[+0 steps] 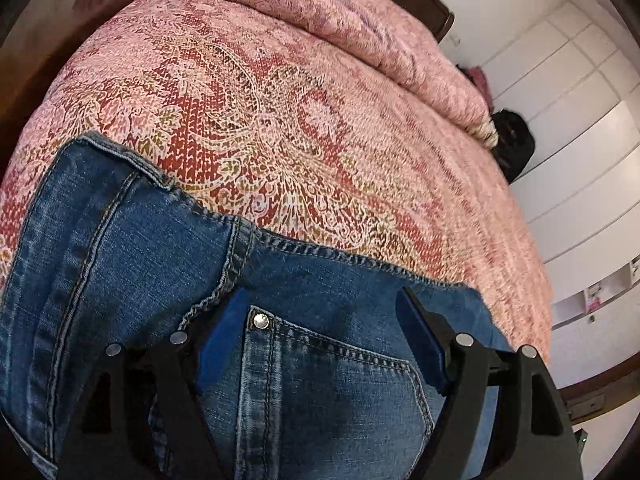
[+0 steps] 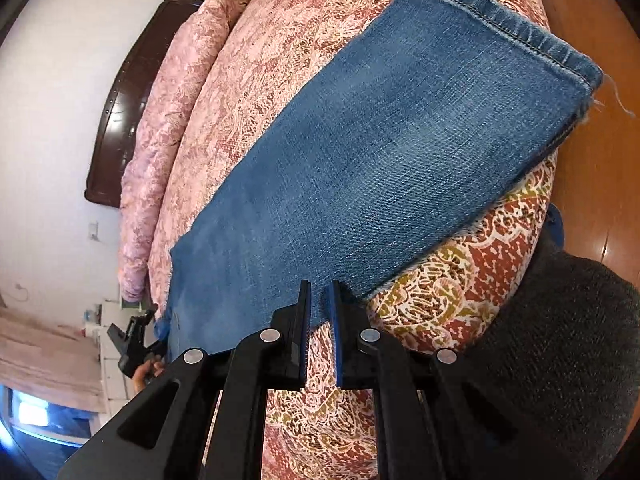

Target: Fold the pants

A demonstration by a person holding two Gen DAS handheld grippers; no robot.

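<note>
Blue jeans [image 1: 120, 240] lie flat on a patterned pink and red bedspread [image 1: 280, 120]. My left gripper [image 1: 322, 296] hovers open over the waistband end, its blue pads either side of a back pocket [image 1: 340, 392] and a rivet, not pinching cloth. In the right wrist view the folded leg [image 2: 380, 160] runs up to the hem [image 2: 500, 28] at the bed's edge. My right gripper [image 2: 321, 320] sits at the leg's near edge with its jaws only a narrow slit apart and nothing pressed between them. The left gripper [image 2: 132, 344] shows small at the far end, in a hand.
A rolled pink quilt [image 1: 360, 20] lies along the head of the bed by a dark headboard [image 2: 120, 100]. White wardrobe doors [image 1: 580, 100] and a dark bag [image 1: 512, 136] stand beyond. Wooden floor [image 2: 592, 20] lies past the bed's edge. A grey sleeve [image 2: 560, 340] is at lower right.
</note>
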